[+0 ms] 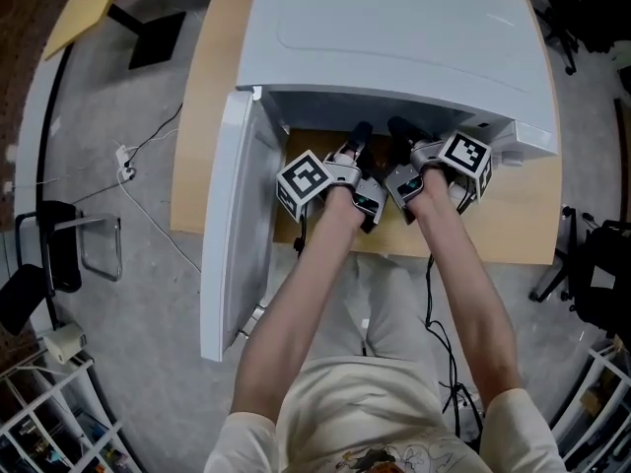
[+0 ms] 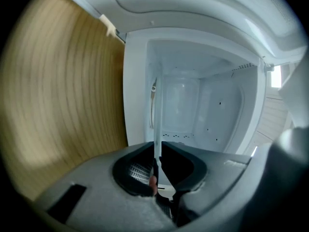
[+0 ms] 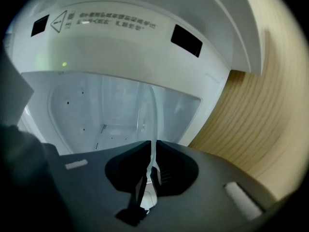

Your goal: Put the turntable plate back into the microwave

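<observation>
The clear glass turntable plate shows edge-on in the left gripper view as a thin upright line in front of the open white cavity. My left gripper is shut on its near rim. In the right gripper view the same plate curves up from my right gripper, which is also shut on the rim. From the head view both grippers, left and right, reach side by side into the mouth of the white microwave. The microwave's top hides the plate there.
The microwave door hangs open to the left of my left arm. The microwave stands on a wooden table. On the floor lie cables, with a black chair at the left and another at the right.
</observation>
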A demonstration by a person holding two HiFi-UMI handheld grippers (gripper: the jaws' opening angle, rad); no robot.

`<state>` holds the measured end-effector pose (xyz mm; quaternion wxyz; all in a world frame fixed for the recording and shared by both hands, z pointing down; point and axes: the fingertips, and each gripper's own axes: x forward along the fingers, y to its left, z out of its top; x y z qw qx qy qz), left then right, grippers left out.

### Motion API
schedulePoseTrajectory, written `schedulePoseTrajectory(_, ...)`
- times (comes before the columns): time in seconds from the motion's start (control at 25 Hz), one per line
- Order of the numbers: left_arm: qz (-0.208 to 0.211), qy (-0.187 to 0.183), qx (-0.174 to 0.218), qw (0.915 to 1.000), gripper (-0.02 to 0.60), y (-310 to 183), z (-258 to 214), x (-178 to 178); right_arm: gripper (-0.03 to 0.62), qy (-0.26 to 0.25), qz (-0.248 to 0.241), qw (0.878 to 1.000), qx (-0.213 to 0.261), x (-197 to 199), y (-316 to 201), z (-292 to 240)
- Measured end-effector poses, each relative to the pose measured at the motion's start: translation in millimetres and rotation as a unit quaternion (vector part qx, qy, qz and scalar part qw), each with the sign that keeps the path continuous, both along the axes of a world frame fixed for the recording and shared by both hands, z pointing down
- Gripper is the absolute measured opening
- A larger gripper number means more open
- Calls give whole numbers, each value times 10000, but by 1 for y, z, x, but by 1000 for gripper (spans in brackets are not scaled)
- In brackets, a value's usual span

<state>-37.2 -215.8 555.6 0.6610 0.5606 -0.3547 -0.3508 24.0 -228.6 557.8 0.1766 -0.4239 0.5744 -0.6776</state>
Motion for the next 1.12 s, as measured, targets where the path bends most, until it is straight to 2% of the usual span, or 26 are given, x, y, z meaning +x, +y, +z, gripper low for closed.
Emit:
schedulePoseTrajectory(0.04, 25, 14, -5, 10000, 26, 3, 1, 1, 42, 34, 80, 10000, 18, 2, 0, 0)
schedulePoseTrajectory(0.24, -82, -217, -17, 9997, 20, 8, 2, -5, 38, 77, 206, 9998, 0, 4, 2, 0)
schedulePoseTrajectory(0.4, -132, -130, -95, 9998, 21, 4, 6, -4, 8, 245, 239, 9994, -22, 9, 7, -3)
schedulePoseTrajectory(0.6, 165, 113, -174, 9996, 20, -10, 6, 10, 8, 285, 174, 9994, 116, 13, 10, -7)
schedulePoseTrajectory(0.72, 193, 241, -275, 9991, 18, -14, 8, 13, 8, 328, 94, 9992, 202, 10, 8, -13)
schedulePoseTrajectory(0.96, 408, 348, -174, 9984, 17, -7, 2, 24, 9, 269, 25, 9989, 372, 9, 6, -33)
schedulePoseTrajectory(1.12, 865, 332, -127, 9956, 15, -4, -1, 42, 9, 283, -53, 9988, 384, 10, 9, -35)
